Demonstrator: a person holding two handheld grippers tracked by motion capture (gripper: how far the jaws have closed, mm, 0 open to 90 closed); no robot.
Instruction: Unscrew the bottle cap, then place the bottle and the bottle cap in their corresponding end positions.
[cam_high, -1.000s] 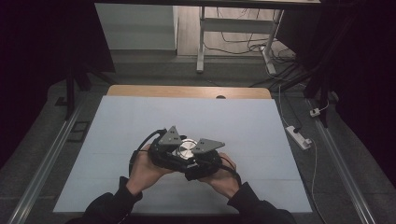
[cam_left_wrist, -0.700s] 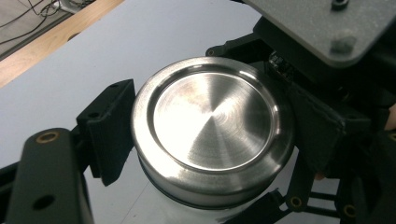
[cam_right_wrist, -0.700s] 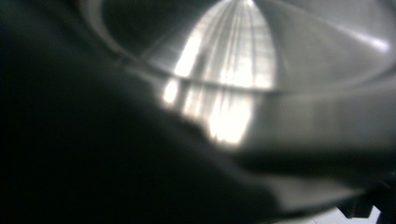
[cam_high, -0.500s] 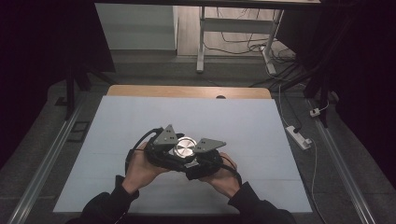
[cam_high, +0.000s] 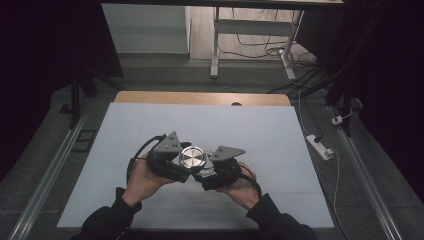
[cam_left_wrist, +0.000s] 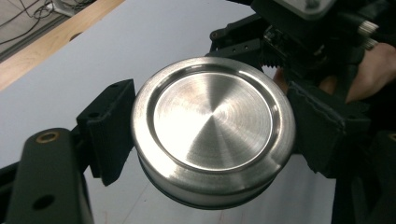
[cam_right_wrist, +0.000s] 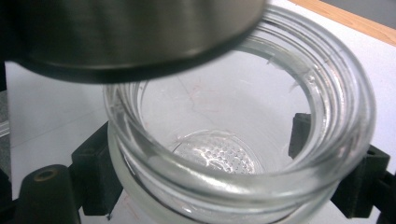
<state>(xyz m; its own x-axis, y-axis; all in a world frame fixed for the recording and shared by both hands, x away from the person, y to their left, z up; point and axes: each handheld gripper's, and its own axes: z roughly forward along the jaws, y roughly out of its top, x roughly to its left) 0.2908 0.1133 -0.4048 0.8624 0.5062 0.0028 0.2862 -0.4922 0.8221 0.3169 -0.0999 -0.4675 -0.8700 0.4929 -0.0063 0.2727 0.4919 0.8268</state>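
- Change since the earlier frames: both grippers have shifted slightly toward the table's (cam_high: 150, 125) near edge, staying together.
- Left gripper (cam_left_wrist: 205, 135): jaws clamped on a steel lid (cam_left_wrist: 212, 126), lifted clear of the jar.
- Right gripper (cam_right_wrist: 233, 172): jaws gripping an open glass jar (cam_right_wrist: 243, 154), lid just above its mouth.

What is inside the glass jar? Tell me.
Nothing shows inside the glass jar: through its mouth, just the dimpled base. The metal lid hovers above, covering part of the rim.
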